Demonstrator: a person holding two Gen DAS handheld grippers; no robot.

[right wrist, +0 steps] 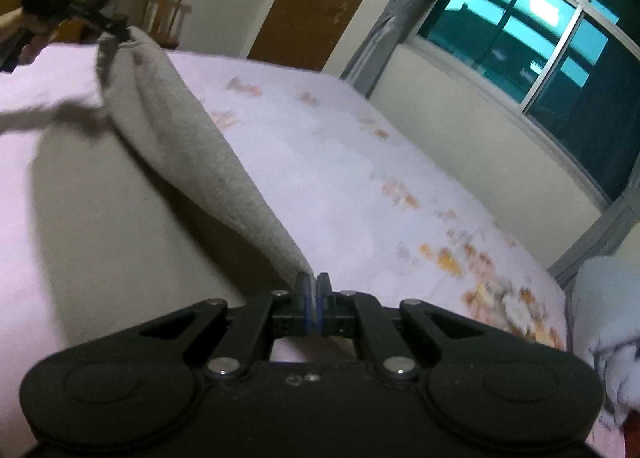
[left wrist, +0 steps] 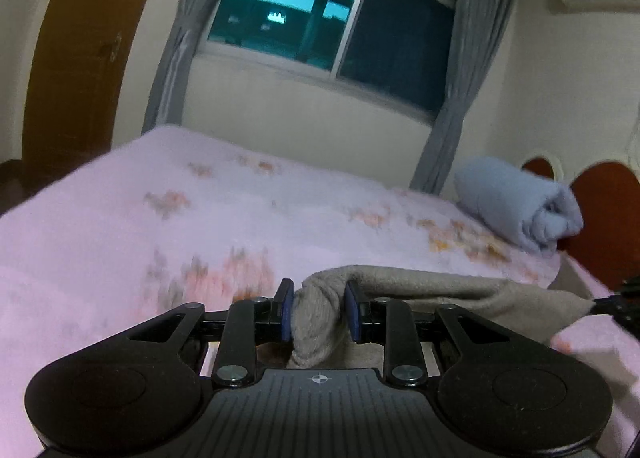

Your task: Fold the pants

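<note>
The grey-beige pants (left wrist: 440,290) are held up over the pink floral bed (left wrist: 200,218). My left gripper (left wrist: 318,310) is shut on a thick bunched fold of the pants. My right gripper (right wrist: 314,298) is shut on a thin edge of the same pants (right wrist: 192,154). In the right wrist view the fabric stretches from my right gripper up to my left gripper (right wrist: 112,38) at the far left. In the left wrist view my right gripper (left wrist: 616,304) shows at the right edge, at the other end of the fabric.
A rolled light-blue blanket (left wrist: 516,206) lies at the head of the bed by a red headboard (left wrist: 608,214). A window with grey curtains (left wrist: 320,18) is beyond the bed, a brown door (left wrist: 80,58) to its left. A wooden chair (right wrist: 166,10) stands behind the bed.
</note>
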